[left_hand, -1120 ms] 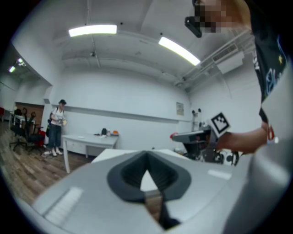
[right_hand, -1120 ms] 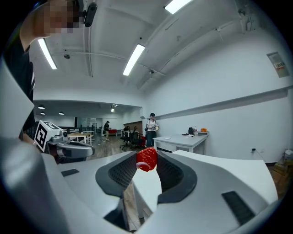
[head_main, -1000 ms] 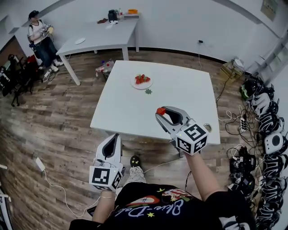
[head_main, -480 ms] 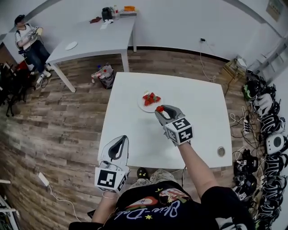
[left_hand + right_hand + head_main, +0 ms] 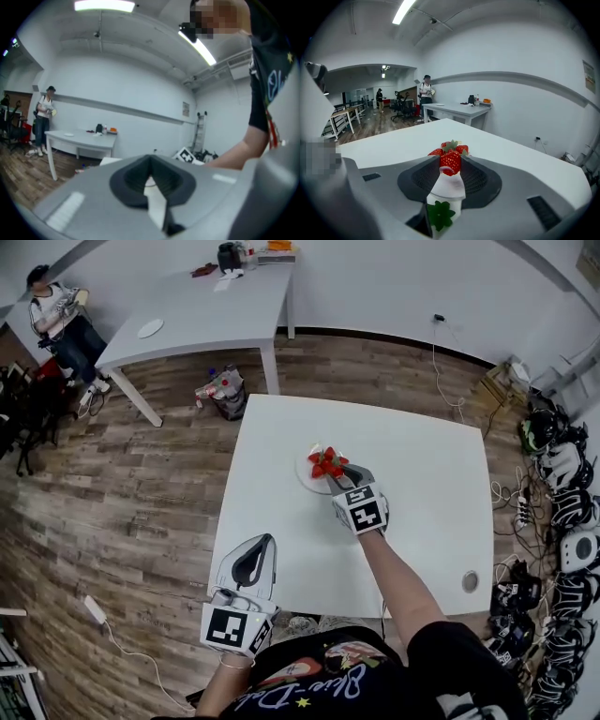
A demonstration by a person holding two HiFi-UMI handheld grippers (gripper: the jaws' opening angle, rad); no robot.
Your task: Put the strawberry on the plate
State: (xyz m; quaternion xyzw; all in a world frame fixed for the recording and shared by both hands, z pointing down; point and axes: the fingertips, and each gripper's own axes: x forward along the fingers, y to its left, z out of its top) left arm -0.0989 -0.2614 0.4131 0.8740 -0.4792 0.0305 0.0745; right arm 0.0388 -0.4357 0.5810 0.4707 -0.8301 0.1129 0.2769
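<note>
A white plate (image 5: 304, 477) with a few red strawberries (image 5: 323, 459) sits near the middle of the white table (image 5: 422, 493). My right gripper (image 5: 336, 472) reaches over the plate's near edge, shut on one strawberry (image 5: 450, 163) pinched between its tips. In the right gripper view the other strawberries (image 5: 462, 149) lie just beyond the held one, and the plate (image 5: 447, 185) shows through the gap in the jaws. My left gripper (image 5: 268, 540) hangs at the table's near left edge, tips together (image 5: 151, 161), with nothing in it.
A green leaf (image 5: 439, 214) lies on the table under the right jaws. A small round disc (image 5: 470, 581) sits at the near right corner. Behind stand a grey table (image 5: 206, 310) with items, a person (image 5: 52, 310), and gear along the right wall (image 5: 562, 484).
My right gripper carried the strawberry away from me, from the table's near part to the plate. The left gripper stayed low at the near left edge.
</note>
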